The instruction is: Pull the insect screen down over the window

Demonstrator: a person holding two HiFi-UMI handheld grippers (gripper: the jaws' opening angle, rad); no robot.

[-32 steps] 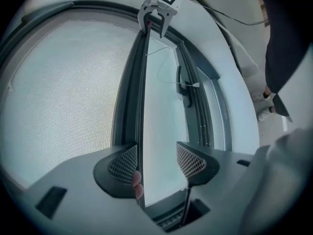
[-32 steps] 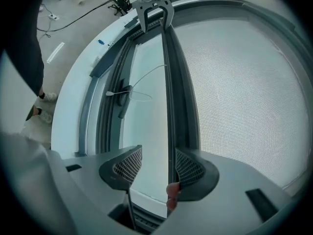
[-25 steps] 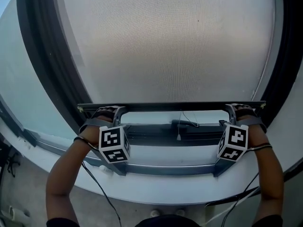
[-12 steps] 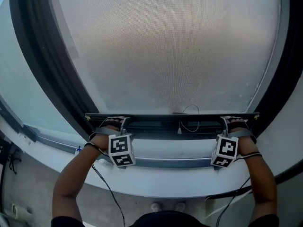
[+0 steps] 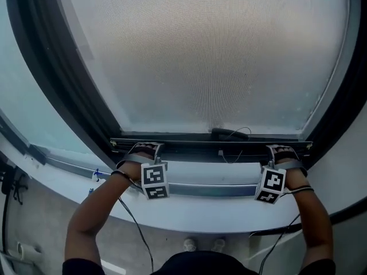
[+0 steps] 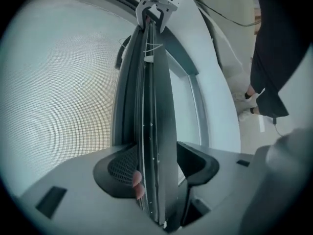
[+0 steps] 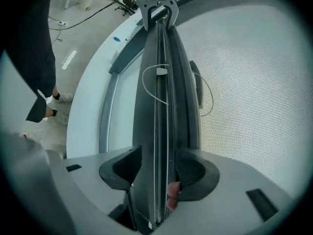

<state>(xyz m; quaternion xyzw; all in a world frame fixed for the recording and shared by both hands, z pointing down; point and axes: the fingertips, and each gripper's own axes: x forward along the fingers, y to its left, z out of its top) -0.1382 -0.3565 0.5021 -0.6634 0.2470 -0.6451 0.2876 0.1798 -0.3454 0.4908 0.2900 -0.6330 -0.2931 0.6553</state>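
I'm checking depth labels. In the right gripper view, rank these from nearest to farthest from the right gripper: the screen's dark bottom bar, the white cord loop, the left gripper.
1. Dark metal bottom bar: between the jaws of the right gripper.
2. Thin white cord loop: midway along the bar.
3. Left gripper: at the bar's far end.

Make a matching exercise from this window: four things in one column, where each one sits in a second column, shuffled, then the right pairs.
Things
1. grey mesh insect screen
2. dark metal bottom bar
3. thin white looped cord
4. white curved window sill

Places
A. below the bar, nearest the person
B. stretched over the window above the bar
C. gripped by the left tongs and right tongs
D. looped near the bar's middle

Pairs: 1-B, 2-C, 3-D, 4-A
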